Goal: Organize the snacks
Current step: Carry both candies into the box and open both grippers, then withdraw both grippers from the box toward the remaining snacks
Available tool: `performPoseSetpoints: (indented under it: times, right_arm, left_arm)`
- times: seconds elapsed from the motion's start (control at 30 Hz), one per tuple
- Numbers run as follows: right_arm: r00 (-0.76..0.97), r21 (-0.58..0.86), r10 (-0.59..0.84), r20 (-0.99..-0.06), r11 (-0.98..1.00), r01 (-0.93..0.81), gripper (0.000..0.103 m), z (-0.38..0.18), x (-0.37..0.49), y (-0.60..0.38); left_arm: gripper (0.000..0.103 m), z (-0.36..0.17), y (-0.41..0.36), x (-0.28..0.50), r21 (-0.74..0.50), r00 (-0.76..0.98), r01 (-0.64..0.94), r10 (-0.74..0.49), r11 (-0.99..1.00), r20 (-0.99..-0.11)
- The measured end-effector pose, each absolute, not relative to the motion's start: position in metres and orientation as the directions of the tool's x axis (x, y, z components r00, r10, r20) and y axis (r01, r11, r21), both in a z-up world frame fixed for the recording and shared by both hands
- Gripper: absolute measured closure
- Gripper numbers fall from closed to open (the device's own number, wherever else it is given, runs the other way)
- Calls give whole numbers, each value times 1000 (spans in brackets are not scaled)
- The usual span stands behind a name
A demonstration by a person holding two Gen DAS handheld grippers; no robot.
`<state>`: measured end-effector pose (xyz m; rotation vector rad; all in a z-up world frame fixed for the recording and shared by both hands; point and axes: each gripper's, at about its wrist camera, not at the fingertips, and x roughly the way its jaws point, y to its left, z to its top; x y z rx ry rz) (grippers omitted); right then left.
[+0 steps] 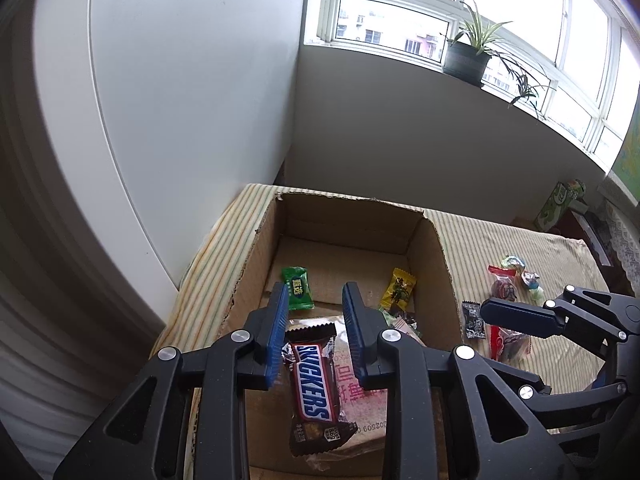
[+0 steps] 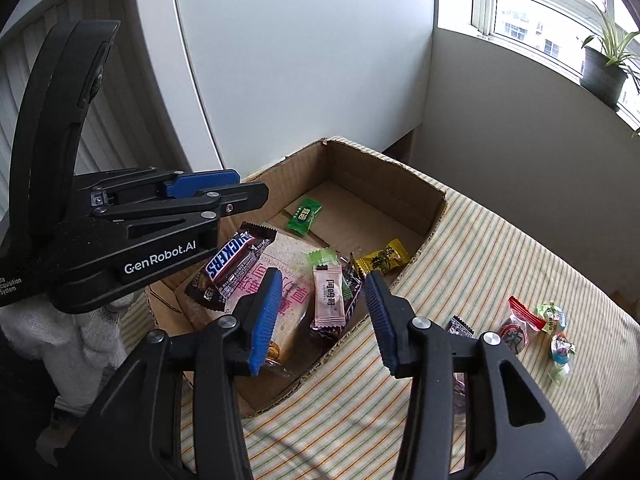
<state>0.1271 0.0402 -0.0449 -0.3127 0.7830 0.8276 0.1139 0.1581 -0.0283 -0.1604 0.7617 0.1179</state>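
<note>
In box [image 2: 436,200]: pink pkt [image 2: 329,295] only rt view; both tools [image 1: 315,312] [image 2: 322,316] gape, empty

The cardboard box [image 2: 420,184] is open on top, its far half nearly bare floor around a green candy [image 2: 304,215]. Its near half is crowded by the Snickers bar [image 2: 232,262] and pink packet [image 2: 329,295]. Right of the box, striped cloth [image 2: 480,264] lies free up to the loose sweets [image 2: 536,328].

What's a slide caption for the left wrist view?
Open left hand-held gripper above Snickers bar in cardboard box.
</note>
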Motion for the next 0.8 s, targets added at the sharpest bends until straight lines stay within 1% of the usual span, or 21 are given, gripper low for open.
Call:
performPoseSetpoints:
  times: [0.03, 0.1, 0.2, 0.27, 0.33, 0.37, 0.57, 0.63, 0.67, 0.7, 0.8]
  right_arm:
    - [429, 42, 538, -726, 657, -753, 55, -44, 127, 37]
    - [444, 42, 536, -718, 670, -741, 41, -41, 127, 30]
    - [451, 62, 539, -711, 687, -724, 33, -37, 129, 16]
    - [458, 73, 535, -710, 702, -708, 32, -34, 132, 5]
    - [472, 72, 522, -710, 721, -690, 26, -33, 134, -9]
    - [483, 69, 512, -710, 733, -677, 20, -32, 135, -15]
    - [497, 86, 465, -733, 788, -609, 19, -35, 148, -60]
    - [484, 102, 448, -752, 804, -586, 13, -40, 153, -76]
    - [478, 110, 439, -761, 813, -572, 5, -42, 157, -84]
    - [474, 118, 434, -766, 820, -560, 2, -44, 159, -92]
    - [461, 137, 423, -780, 835, -534, 2, -52, 164, -115]
  left_arm:
    - [77, -27, 157, 114, -102, 719, -164, 48, 981, -693]
    - [77, -25, 156, 112, -106, 723, -167, 48, 980, -689]
    - [77, -20, 153, 109, -109, 729, -167, 48, 980, -683]
    - [77, -18, 150, 106, -113, 733, -162, 43, 980, -679]
    - [77, -16, 145, 103, -112, 736, -155, 39, 982, -676]
    - [77, -15, 142, 102, -112, 737, -151, 36, 982, -675]
    - [77, -13, 122, 94, -121, 742, -120, 8, 985, -671]
    - [77, -13, 115, 92, -126, 743, -109, -3, 986, -669]
    - [77, -14, 111, 92, -129, 743, -103, -10, 986, -669]
    - [77, -14, 107, 91, -131, 743, -96, -17, 987, -670]
    - [77, -16, 93, 89, -134, 740, -71, -38, 988, -672]
